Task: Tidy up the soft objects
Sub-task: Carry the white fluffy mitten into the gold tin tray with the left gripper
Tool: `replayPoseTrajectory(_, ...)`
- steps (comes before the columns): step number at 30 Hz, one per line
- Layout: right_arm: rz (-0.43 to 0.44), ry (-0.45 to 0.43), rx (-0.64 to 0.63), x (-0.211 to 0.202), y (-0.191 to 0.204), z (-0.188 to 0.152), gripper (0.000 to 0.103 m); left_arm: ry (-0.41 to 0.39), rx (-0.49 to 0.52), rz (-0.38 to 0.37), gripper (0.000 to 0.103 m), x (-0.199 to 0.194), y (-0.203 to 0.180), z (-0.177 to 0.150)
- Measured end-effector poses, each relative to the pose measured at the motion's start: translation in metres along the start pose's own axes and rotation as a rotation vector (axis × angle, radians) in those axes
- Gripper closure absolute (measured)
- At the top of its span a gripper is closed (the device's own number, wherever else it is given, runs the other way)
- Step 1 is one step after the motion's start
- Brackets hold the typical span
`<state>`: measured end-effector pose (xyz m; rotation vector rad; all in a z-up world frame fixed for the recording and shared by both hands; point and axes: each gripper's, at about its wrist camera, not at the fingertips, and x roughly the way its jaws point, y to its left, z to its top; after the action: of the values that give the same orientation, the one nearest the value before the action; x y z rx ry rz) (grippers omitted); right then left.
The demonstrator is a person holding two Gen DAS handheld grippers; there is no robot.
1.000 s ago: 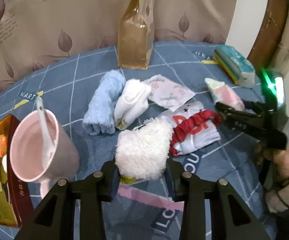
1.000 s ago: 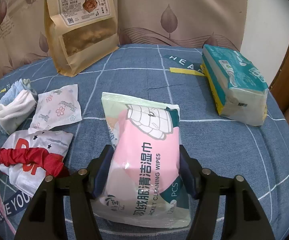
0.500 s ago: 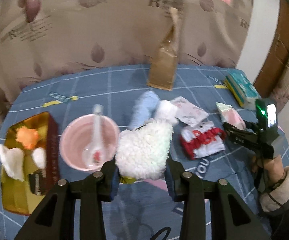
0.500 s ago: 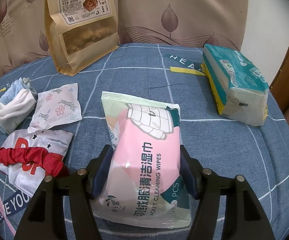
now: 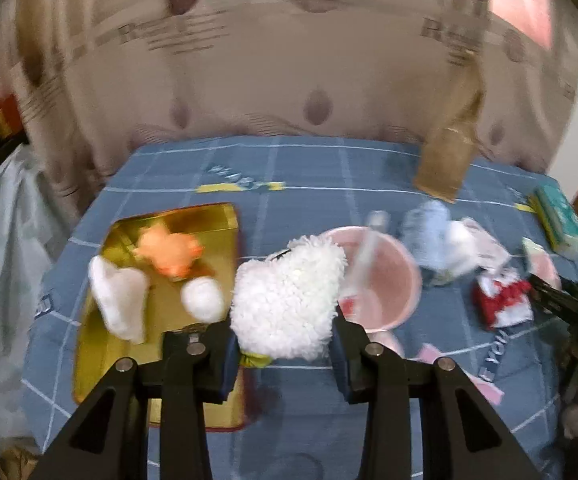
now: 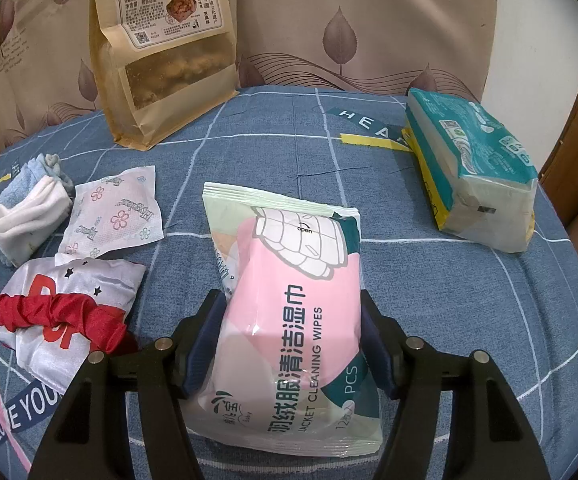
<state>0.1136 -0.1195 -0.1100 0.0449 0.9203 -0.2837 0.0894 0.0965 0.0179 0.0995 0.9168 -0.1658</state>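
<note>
Open blue surface (image 6: 469,300) is seen right of the wipes pack (image 6: 293,312) — gripped by the right gripper (image 6: 291,340). A fluffy white toy (image 5: 285,300) is clamped in the left gripper (image 5: 283,356), held between gold tray (image 5: 101,344) and pink mug (image 5: 385,280).

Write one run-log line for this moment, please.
left gripper: shut on white fluffy toy, near gold box | right gripper: shut on wipes pack | phase: carrying
</note>
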Motion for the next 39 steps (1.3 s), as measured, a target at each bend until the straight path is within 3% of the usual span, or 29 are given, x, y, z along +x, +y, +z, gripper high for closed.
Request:
replayPoseTrajectory(20, -0.001, 0.000, -0.001, 0.000, 0.001, 0.000, 0.041, 0.082, -0.192, 0.212, 0.065, 0.021, 0.116, -0.029)
replayPoseTrajectory(39, -0.005, 0.001, -0.004, 0.001, 0.001, 0.000, 0.040, 0.157, -0.222, 0.255, 0.065, 0.045, 0.142, -0.056)
